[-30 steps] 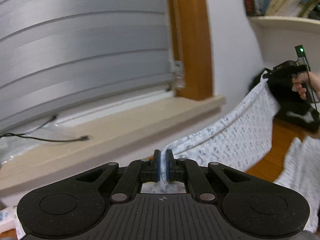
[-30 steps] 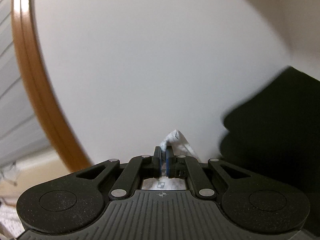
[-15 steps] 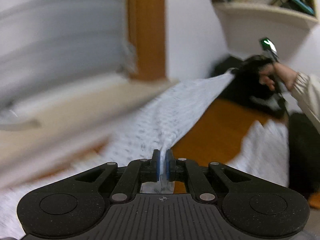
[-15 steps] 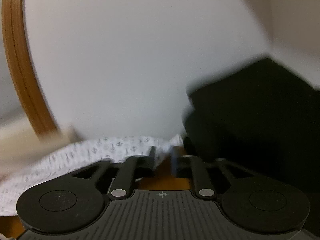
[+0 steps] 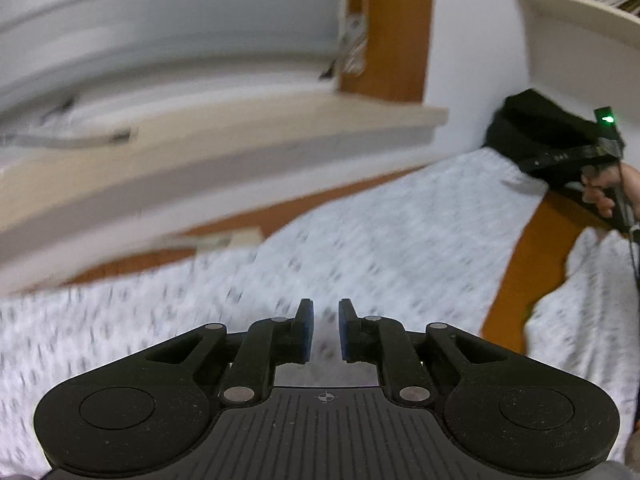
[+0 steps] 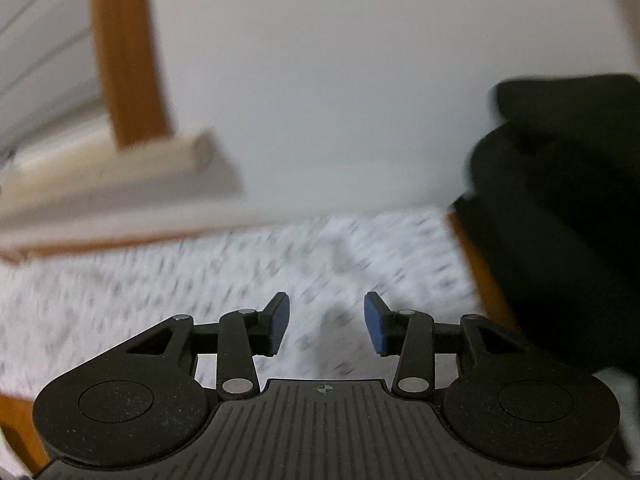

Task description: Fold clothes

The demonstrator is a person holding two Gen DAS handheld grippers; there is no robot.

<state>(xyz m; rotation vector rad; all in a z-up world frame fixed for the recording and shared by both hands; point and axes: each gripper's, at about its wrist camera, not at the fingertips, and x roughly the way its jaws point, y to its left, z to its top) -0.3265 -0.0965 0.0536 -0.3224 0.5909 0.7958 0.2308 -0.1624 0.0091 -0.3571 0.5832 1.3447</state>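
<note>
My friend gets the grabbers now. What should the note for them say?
Left gripper: jaws have just been opening, nothing pinched.
Right gripper: jaws have just been opening, wider, nothing pinched.
White patterned cloth: spread on the wooden surface under both grippers, let go.
Black garment: heaped at the right, untouched.
Done: cloth laid down.
Left: probably more folds, then the black one.

No text can be read: the small grey print on the white patterned cloth (image 5: 400,240) is blurred.
</note>
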